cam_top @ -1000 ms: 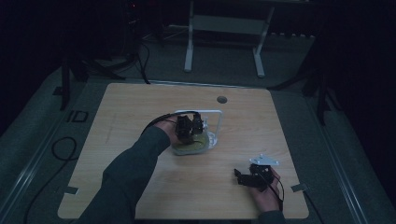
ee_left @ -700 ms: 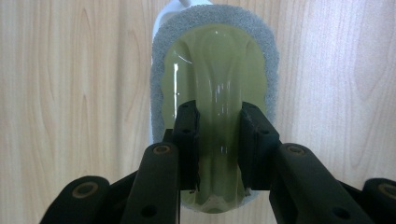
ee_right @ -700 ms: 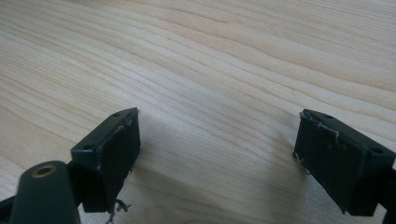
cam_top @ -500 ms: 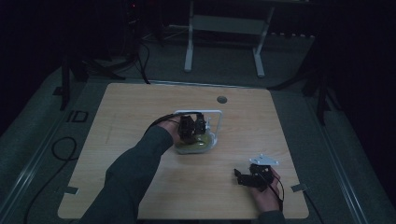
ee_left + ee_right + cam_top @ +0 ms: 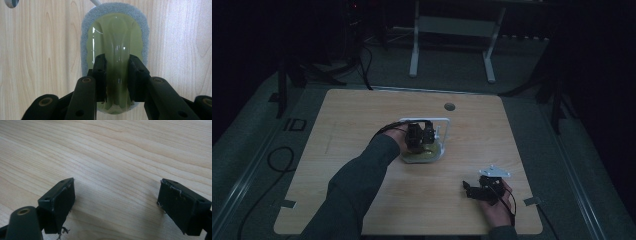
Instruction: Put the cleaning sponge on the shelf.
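A lab or test room is showing here, dimly lit. A pale wooden table (image 5: 362,200) with a round cable hole (image 5: 449,106) is sitting at the centre of the frame on grey carpet. At the top centre, the white legs of another desk frame (image 5: 452,40) are standing. Black stand legs (image 5: 287,80) and loose cables (image 5: 272,160) are lying at the left, with tape marks on the floor.

Scrubber (image 5: 115,37): oval grey sponge pad under glossy translucent yellow-green plastic top with raised central ridge for handle. Lies flat on wooden table (image 5: 362,120), pad down, near table centre, slightly toward 12 o'clock. White frame (image 5: 443,131) just beside it at 1 o'clock.
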Available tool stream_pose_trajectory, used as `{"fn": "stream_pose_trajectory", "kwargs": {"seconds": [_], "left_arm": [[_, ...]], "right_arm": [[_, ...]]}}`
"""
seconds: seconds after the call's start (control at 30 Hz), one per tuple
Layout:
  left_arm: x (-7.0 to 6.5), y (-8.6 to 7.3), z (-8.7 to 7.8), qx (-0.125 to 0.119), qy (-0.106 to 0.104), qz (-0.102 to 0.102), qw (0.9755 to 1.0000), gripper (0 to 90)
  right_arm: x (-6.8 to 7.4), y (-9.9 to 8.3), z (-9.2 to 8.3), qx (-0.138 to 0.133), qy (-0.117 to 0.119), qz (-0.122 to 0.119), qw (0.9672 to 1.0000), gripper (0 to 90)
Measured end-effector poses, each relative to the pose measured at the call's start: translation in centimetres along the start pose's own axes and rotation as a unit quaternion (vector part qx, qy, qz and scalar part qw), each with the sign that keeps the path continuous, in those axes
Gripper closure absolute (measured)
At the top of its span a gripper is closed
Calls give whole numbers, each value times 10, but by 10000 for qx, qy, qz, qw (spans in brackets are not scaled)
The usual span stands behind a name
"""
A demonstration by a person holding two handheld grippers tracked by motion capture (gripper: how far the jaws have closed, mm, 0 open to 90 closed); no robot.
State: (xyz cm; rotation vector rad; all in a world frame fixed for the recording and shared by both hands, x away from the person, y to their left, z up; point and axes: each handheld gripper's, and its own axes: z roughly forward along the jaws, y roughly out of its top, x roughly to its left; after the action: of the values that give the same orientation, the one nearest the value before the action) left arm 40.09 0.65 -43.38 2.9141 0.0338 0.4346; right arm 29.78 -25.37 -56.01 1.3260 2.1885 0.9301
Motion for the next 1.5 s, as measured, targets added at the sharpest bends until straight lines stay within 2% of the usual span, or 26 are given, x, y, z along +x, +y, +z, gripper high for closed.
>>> {"fn": "stream_pose_trajectory", "kwargs": {"seconds": [0.4, 0.83, 1.07, 1.5], "left_arm": [[2, 9, -1, 61, 91, 155, 9998, 713], [4, 8, 7, 167, 145, 164, 9996, 713], [4, 10, 14, 241, 54, 208, 9995, 713], [5, 11, 21, 285, 218, 197, 9992, 712]], "right_arm": [[0, 0, 0, 4, 8, -9, 10000, 140], [0, 0, 0, 5, 10, -13, 10000, 140], [0, 0, -1, 5, 11, -13, 10000, 140], [0, -1, -1, 4, 13, -15, 10000, 140]]}}
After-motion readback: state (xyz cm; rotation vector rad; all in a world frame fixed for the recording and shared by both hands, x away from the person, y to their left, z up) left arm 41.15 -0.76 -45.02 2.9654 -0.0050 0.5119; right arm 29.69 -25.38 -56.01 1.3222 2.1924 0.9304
